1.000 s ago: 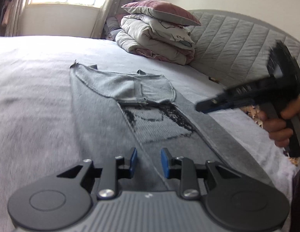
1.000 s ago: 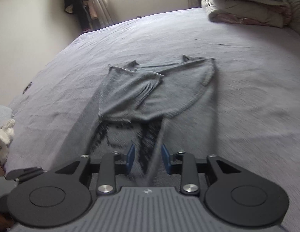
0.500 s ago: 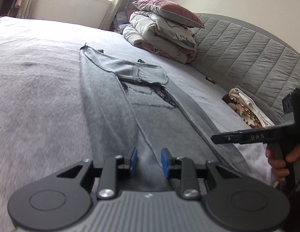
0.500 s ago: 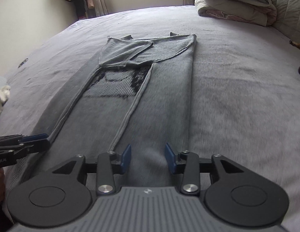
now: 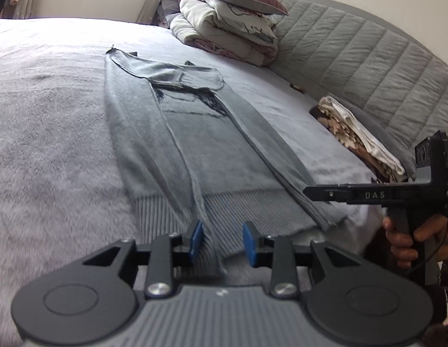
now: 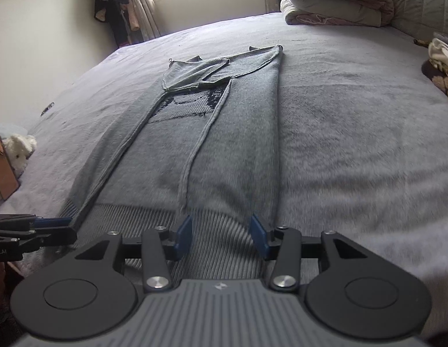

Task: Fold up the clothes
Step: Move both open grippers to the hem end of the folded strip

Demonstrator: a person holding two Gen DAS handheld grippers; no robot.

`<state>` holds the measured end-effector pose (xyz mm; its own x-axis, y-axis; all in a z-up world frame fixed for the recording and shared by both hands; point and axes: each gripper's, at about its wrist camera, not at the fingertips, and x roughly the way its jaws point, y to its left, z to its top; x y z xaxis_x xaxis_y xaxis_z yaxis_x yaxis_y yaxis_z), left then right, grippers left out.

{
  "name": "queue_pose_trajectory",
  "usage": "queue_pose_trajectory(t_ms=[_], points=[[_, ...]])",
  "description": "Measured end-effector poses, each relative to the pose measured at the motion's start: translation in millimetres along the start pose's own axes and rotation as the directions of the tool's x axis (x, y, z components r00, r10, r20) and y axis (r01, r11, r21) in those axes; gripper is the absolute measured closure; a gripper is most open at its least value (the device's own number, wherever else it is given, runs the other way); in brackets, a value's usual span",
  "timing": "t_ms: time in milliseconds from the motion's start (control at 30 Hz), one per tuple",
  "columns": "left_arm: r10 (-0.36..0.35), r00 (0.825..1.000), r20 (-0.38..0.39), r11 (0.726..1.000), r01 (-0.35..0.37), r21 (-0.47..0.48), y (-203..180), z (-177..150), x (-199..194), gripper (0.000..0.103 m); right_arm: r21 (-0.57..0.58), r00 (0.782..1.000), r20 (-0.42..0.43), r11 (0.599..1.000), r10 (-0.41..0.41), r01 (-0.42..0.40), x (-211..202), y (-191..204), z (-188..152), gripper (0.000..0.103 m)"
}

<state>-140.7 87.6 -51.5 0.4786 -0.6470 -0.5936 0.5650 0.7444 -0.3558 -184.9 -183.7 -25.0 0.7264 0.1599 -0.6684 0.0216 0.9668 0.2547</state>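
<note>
Folded bedding (image 5: 227,29) is lying against the quilted headboard (image 5: 354,66); a white plush toy (image 6: 18,150) is sitting well away from it.

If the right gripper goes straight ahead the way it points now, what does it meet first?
Most likely the sweater's ribbed hem, which lies just ahead of the open right gripper. How high the gripper is above the fabric is unclear.

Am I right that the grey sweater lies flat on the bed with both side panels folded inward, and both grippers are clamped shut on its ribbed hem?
Not quite: both the left gripper and the right gripper are open at the ribbed hem, as each wrist view shows. The grey sweater does lie flat on the bed, sides folded inward.
</note>
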Motion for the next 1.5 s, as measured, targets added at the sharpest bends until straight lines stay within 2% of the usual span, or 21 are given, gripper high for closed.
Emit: queue_pose_trajectory(t_ms=[133, 300, 433, 567, 800, 1000, 1200, 1300, 1400, 1500], points=[[0.002, 0.999, -0.035, 1.000, -0.001, 0.024, -9.7, -6.2, -13.3, 0.071, 0.015, 1.000, -0.008, 1.000, 0.012, -0.012, -15.9, -4.7, -3.7, 0.054], [0.004, 1.000, -0.021, 1.000, -0.004, 0.014, -16.8, -4.5, -42.6, 0.070, 0.034, 0.999, -0.018, 0.999, 0.027, -0.027, -35.8, -10.5, -8.3, 0.053], [0.015, 1.000, -0.007, 0.999, -0.015, -0.034, -8.2, 4.0, -60.8, 0.067, 0.047, 0.999, -0.018, 0.998, 0.029, -0.029, -50.0, -17.0, -9.6, 0.052], [0.018, 0.999, -0.044, 0.993, -0.023, -0.116, 14.0, 8.3, -61.9, 0.066, 0.076, 0.999, -0.016, 0.997, 0.030, -0.029, -54.8, -29.0, -6.8, 0.052], [-0.035, 0.995, -0.095, 0.955, 0.006, -0.295, 50.6, 12.2, -48.2, 0.067, 0.141, 0.992, -0.081, 0.987, 0.094, -0.082, -41.1, -45.9, -4.5, 0.052], [-0.112, 0.985, -0.134, 0.910, 0.047, -0.411, 70.3, 14.7, -31.7, 0.069, 0.253, 0.974, -0.145, 0.958, 0.176, -0.135, -22.0, -63.9, -1.0, 0.055], [-0.175, 0.967, -0.187, 0.888, 0.073, -0.454, 75.3, 12.3, -10.0, 0.071, 0.293, 0.961, -0.165, 0.942, 0.221, -0.166, -15.6, -70.7, 1.6, 0.061], [-0.199, 0.960, -0.198, 0.881, 0.087, -0.466, 75.8, 11.5, -2.5, 0.076, 0.292, 0.954, -0.181, 0.939, 0.241, -0.182, -14.9, -69.9, 2.6, 0.065], [-0.217, 0.955, -0.201, 0.872, 0.097, -0.480, 78.0, 11.8, 2.3, 0.076, 0.308, 0.937, -0.209, 0.928, 0.281, -0.210, -12.5, -69.9, 3.2, 0.074], [-0.233, 0.950, -0.206, 0.862, 0.104, -0.496, 80.9, 11.6, 5.3, 0.077, 0.330, 0.922, -0.227, 0.915, 0.314, -0.231, -7.5, -70.0, 2.9, 0.077]])
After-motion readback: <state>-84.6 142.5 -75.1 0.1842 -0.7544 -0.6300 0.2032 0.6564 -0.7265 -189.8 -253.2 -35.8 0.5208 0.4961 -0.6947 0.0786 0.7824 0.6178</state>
